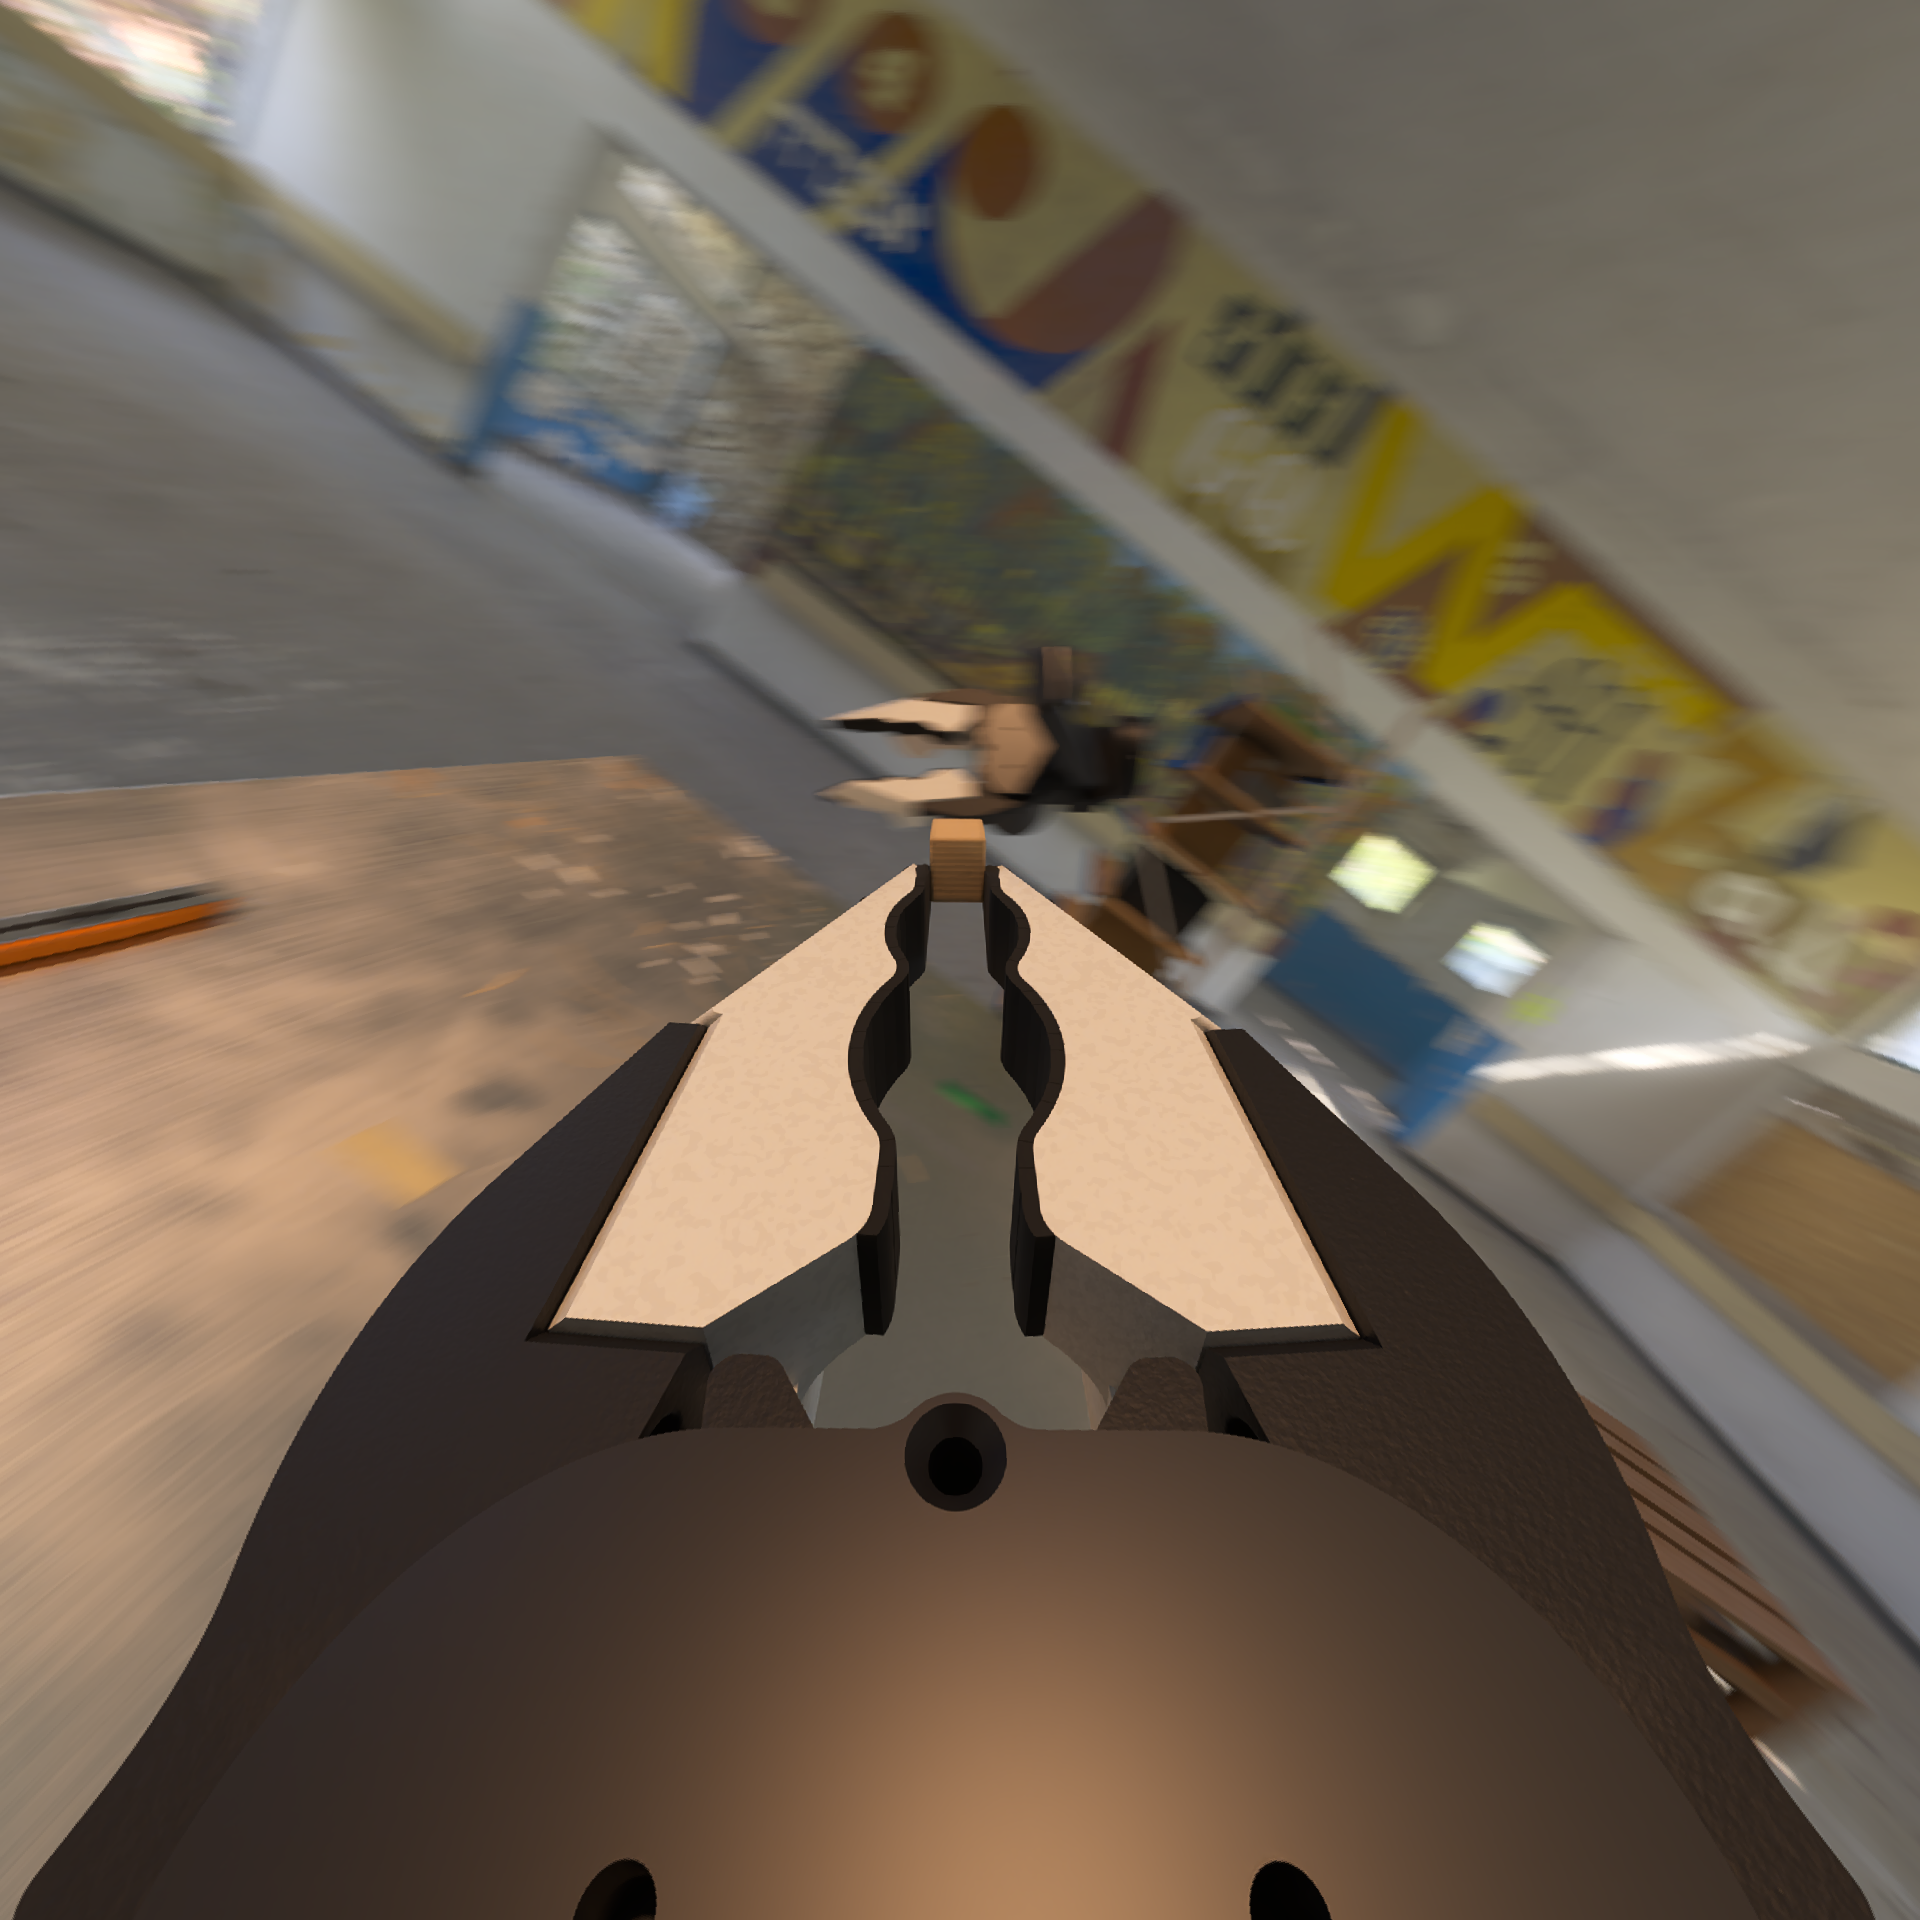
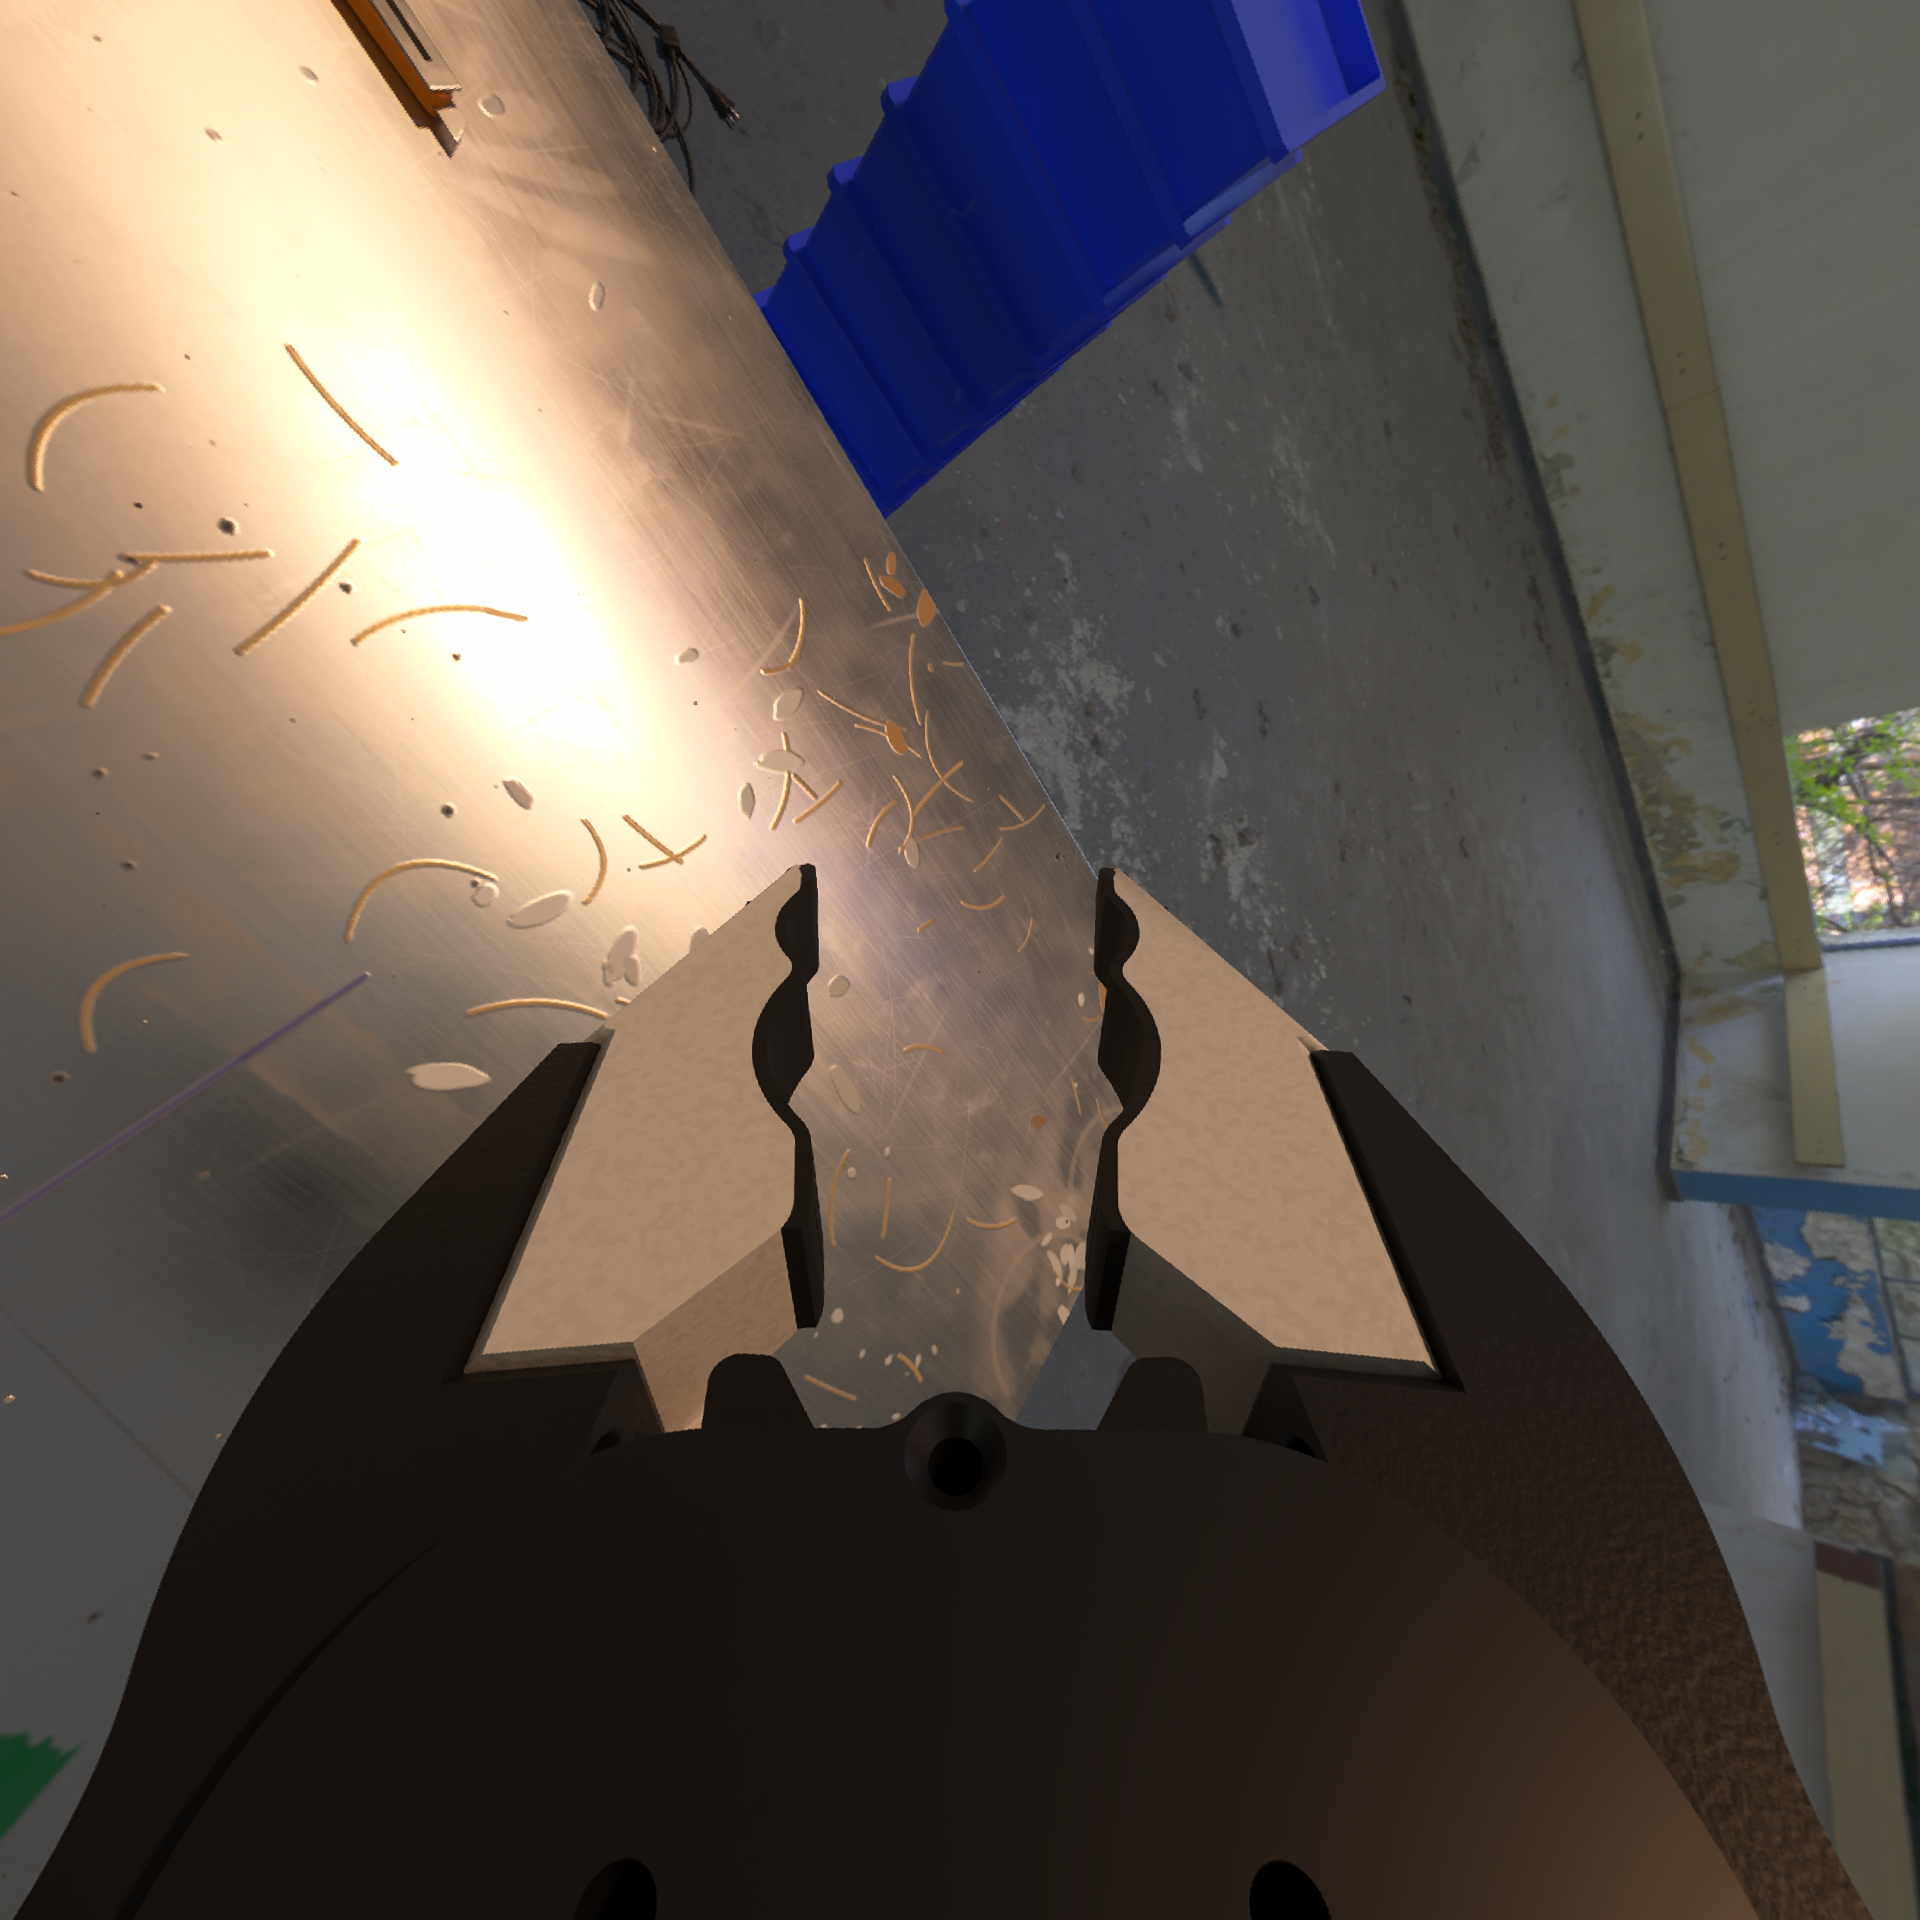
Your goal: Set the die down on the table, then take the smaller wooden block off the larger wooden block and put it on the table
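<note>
In the left wrist view my left gripper is shut on a small light wooden block, pinched at the fingertips and held in the air beyond the table's edge. My right gripper shows just beyond it, blurred, with its fingers apart. In the right wrist view my right gripper is open and empty, over the scratched metal table near its edge. The die and the larger wooden block are not in view.
A blue plastic bin stands on the concrete floor beside the table's edge. An orange and black flat object lies at the table's far end and also shows in the left wrist view. Wood shavings litter the tabletop.
</note>
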Available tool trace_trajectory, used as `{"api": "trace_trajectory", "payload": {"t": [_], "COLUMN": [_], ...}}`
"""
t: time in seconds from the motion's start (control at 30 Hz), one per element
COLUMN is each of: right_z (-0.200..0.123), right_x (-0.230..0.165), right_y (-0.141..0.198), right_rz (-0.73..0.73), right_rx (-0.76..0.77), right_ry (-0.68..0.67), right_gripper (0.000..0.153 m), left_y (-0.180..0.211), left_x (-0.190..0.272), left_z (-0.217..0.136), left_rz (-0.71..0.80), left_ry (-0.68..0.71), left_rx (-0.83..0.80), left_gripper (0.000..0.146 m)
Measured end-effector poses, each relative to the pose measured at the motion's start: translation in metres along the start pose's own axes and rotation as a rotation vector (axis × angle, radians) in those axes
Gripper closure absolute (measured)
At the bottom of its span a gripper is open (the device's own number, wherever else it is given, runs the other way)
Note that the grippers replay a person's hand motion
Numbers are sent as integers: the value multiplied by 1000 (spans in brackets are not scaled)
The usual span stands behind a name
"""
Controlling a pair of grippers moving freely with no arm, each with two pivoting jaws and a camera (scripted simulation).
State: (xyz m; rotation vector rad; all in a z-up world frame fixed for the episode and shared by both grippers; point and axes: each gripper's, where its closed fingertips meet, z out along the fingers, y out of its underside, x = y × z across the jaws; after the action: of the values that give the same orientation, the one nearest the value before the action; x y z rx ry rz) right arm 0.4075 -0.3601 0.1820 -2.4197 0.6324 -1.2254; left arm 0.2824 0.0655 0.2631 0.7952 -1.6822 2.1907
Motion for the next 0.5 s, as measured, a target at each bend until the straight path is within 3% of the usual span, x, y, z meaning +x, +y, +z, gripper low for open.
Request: {"api": "trace_trajectory", "payload": {"t": [0.13, 0.3, 0.4, 0.5], "right_z": [-3, -7, -10, -16], "right_x": [-2, -1, 1, 6], "right_y": [-5, -7, -6, -2], "right_rz": [-11, -12, -10, 3], "right_rx": [14, 30, 33, 35], "right_ry": [1, -3, 3, 14], "right_gripper": [99, 99, 99, 99], "left_y": [7, 10, 24, 67], "left_x": [48, 71, 66, 27], "left_z": [29, 49, 68, 102], "left_rz": [-80, -176, -175, -93], "left_ry": [346, 549, 512, 222], "left_rx": [-5, -5, -50, -204], "left_gripper": [136, 136, 136, 136]}}
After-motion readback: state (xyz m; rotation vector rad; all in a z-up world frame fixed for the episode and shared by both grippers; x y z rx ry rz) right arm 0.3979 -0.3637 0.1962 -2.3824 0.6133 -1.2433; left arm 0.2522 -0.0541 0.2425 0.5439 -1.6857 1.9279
